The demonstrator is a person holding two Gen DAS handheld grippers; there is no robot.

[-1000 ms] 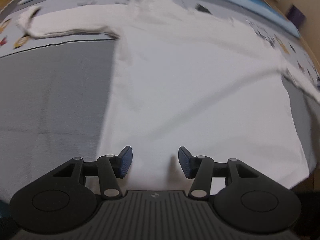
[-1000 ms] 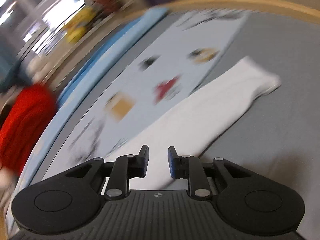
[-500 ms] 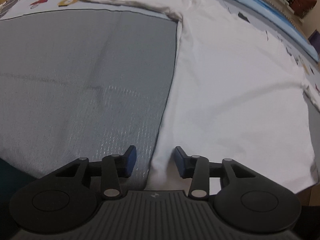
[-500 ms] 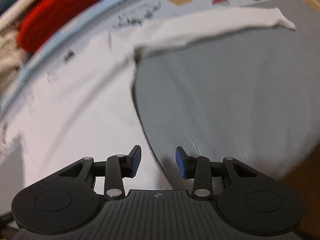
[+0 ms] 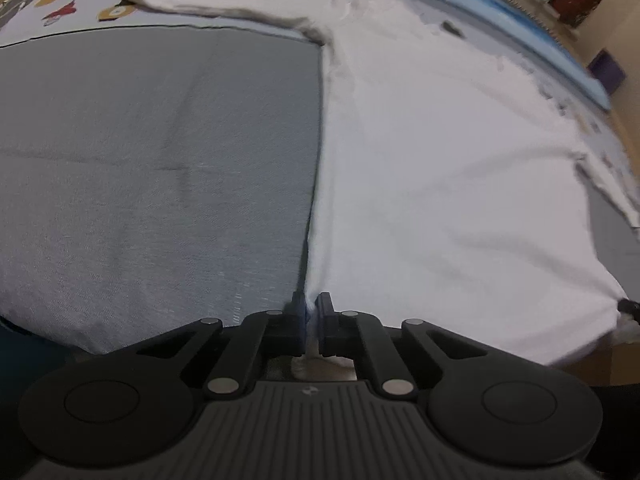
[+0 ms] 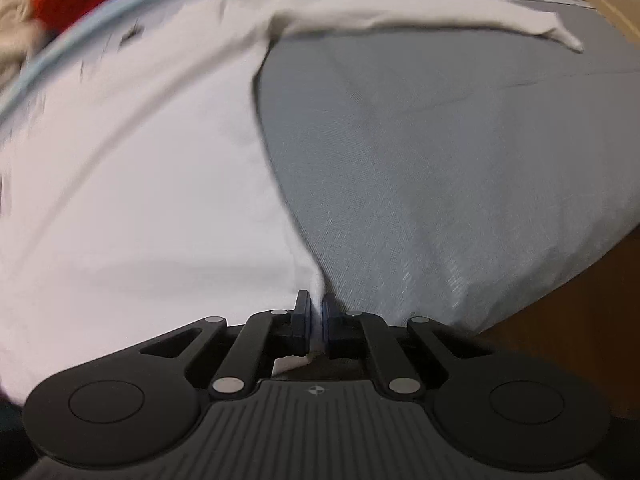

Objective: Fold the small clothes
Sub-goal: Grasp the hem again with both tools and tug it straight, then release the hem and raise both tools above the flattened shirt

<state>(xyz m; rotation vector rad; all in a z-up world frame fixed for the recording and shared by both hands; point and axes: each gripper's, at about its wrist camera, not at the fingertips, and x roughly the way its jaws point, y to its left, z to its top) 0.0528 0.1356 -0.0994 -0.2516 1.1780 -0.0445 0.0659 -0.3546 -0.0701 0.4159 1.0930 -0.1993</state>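
Tongs on both sides tilt steeply down at the near hem of a white long-sleeved shirt spread flat on a grey sheet. The left tongs are pinched shut on the shirt's near left corner, the right tongs likewise clamped on its near right corner. Both sleeves stretch outward at the far end, over a printed mat.

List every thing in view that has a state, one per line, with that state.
White long-sleeved shirt: spread flat on the grey sheet, sleeves out, unfolded.
Left gripper: shut on the shirt's bottom corner.
Right gripper: shut on the other bottom corner.
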